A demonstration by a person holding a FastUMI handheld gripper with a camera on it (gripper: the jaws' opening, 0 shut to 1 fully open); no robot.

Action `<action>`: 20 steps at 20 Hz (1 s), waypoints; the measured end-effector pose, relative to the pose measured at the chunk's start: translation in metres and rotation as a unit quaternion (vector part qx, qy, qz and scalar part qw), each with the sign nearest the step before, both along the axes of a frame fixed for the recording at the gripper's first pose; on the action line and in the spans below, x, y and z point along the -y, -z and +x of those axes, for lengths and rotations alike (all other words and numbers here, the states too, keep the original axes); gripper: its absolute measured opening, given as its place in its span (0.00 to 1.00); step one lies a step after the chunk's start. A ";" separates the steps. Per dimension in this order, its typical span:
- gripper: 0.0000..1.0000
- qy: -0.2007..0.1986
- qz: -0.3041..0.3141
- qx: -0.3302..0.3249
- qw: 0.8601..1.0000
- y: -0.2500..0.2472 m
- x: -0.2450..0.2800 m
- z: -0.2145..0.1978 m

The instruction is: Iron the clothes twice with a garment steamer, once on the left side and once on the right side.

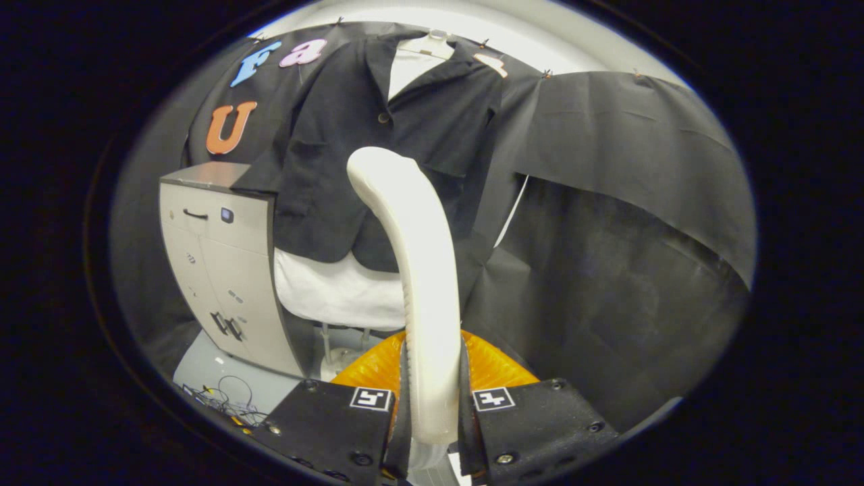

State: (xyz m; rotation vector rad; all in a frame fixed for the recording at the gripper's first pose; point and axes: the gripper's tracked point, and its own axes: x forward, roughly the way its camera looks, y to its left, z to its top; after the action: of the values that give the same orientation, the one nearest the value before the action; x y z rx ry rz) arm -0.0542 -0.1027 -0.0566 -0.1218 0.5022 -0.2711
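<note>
my claw point(432, 405) is clamped on the white steamer handle point(422, 283), both fingers pressing its sides, with the head curving up toward the black shirt point(364, 135) hanging on the wall just beyond. i reckon the trick is keeping the head close to the cloth and sliding down one side slow and straight. i'd steer wide of the grey cabinet point(223, 270) beside the shirt.
</note>
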 end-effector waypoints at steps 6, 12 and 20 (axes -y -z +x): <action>0.31 -0.020 0.011 0.044 0.999 -0.041 0.016 -0.059; 0.31 -0.054 0.031 0.065 0.996 -0.058 0.033 -0.143; 0.31 -0.064 0.065 0.082 0.992 -0.062 0.046 -0.206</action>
State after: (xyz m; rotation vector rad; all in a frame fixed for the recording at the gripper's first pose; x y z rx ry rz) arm -0.2604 -0.1484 0.0051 -0.0040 0.3465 -0.1214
